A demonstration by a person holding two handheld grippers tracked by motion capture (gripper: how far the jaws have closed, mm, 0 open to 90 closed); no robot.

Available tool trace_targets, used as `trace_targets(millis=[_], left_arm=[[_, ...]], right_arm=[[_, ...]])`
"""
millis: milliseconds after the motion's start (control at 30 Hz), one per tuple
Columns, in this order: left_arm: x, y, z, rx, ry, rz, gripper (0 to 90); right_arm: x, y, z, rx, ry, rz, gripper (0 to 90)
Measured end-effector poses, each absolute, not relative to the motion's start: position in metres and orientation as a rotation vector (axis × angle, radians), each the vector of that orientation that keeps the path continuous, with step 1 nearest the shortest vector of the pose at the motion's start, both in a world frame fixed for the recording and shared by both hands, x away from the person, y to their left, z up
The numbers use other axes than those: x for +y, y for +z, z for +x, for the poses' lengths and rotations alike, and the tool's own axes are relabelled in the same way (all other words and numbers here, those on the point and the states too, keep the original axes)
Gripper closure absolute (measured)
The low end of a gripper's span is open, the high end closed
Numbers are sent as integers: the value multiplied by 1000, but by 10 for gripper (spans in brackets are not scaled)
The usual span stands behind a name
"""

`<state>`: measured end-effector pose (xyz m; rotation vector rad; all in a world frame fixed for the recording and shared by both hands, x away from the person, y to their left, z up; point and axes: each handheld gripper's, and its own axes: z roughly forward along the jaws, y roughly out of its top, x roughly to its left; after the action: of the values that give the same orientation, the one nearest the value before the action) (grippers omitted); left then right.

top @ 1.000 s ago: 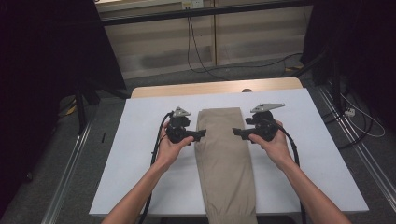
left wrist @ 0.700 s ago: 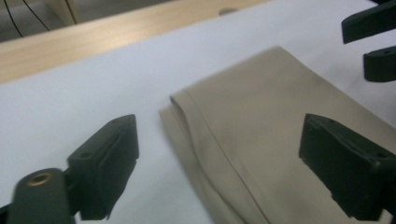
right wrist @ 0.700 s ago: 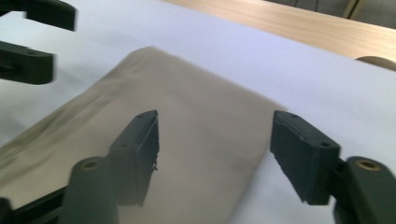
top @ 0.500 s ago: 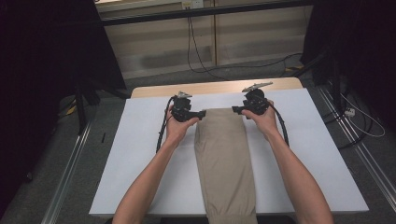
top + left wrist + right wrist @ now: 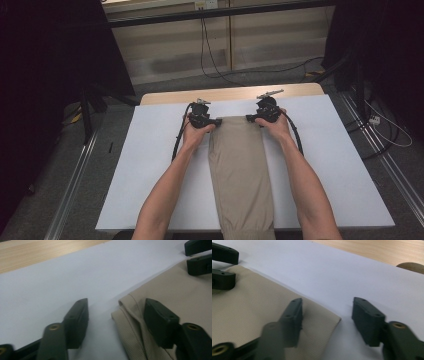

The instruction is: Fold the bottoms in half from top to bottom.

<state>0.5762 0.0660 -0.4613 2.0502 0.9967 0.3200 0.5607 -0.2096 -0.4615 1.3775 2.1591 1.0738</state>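
Both grippers at far corners of folded trousers, jaws wide, nothing held.

Trousers (image 5: 240, 170) lie on the white sheet (image 5: 150, 165), long axis running near-to-far, far edge btwn the two tools. Left gripper (image 5: 216, 121) straddles the far-left corner (image 5: 122, 305); right gripper (image 5: 249, 119) straddles the far-right corner (image 5: 334, 319); each has one jaw over cloth, one over sheet. Both equally near. Vs 0.5 s ago: hands little changed, a touch closer in on the corners; 1 s ago they were further down the sides.
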Motion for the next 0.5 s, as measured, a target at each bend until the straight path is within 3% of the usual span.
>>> trace_targets(millis=[33,67,133,300,500], left_arm=[[68,-460,576,976,214,2043,545],[66,-462,574,959,163,2035,855],[64,-461,569,960,174,2042,854],[78,-450,572,1036,161,1950,877],[84,-411,576,1029,258,1841,879]], right_arm=[[-211,-460,560,2170,1086,1392,589],[-211,-460,560,2190,1101,1390,667],[-210,-460,558,2257,1162,1394,850],[-209,-447,554,2204,1204,1412,876],[-212,-408,555,2081,1292,1371,879]])
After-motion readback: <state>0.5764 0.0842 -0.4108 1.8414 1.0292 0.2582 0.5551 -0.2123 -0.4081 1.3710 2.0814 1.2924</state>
